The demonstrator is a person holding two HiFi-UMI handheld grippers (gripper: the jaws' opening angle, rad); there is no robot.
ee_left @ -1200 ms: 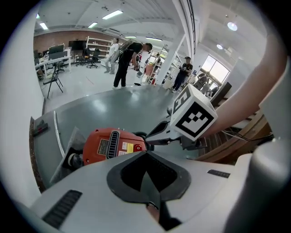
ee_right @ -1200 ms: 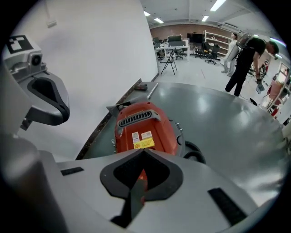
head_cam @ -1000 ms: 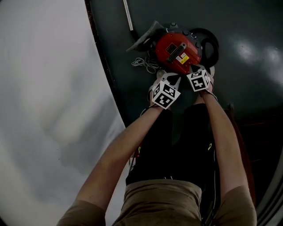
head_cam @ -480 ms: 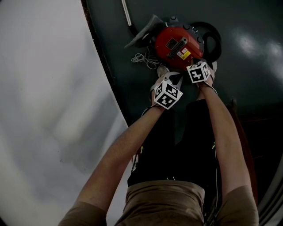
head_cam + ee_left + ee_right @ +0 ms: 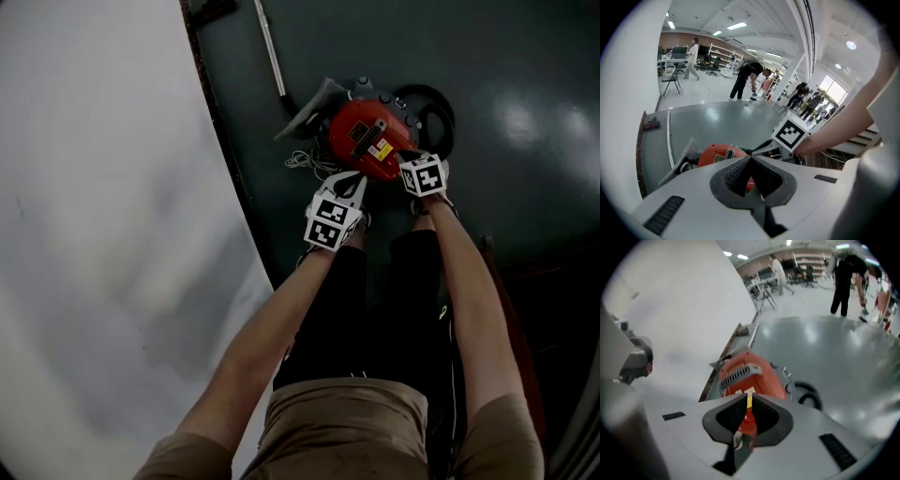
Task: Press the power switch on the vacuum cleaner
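The red canister vacuum cleaner (image 5: 368, 139) sits on the dark grey floor (image 5: 525, 84), close to the curved foot of a white wall (image 5: 103, 187) and just ahead of the person's feet. Its top carries a pale slotted grille (image 5: 738, 373) and a yellow-and-white label (image 5: 382, 150). A black hose (image 5: 433, 105) loops beside the body on its far right, a grey floor nozzle (image 5: 307, 105) leans against its left side, a thin metal wand (image 5: 270, 47) runs away from there along the wall, and a loose white cord (image 5: 305, 161) lies bunched on the floor at the near left. The right gripper (image 5: 746, 401) is at the vacuum's near right edge, its marker cube (image 5: 424, 175) overlapping the red shell in the head view; its jaws are drawn all but together, with only a thin slit through which the label shows, and they grasp nothing. Whether its tips touch the shell or a switch cannot be made out. The left gripper (image 5: 750, 158) hovers just short of the vacuum's near left side, its jaws clenched tip to tip on nothing, with the red body visible beyond them. In the hall behind, several people (image 5: 746, 80) stand among shelving.
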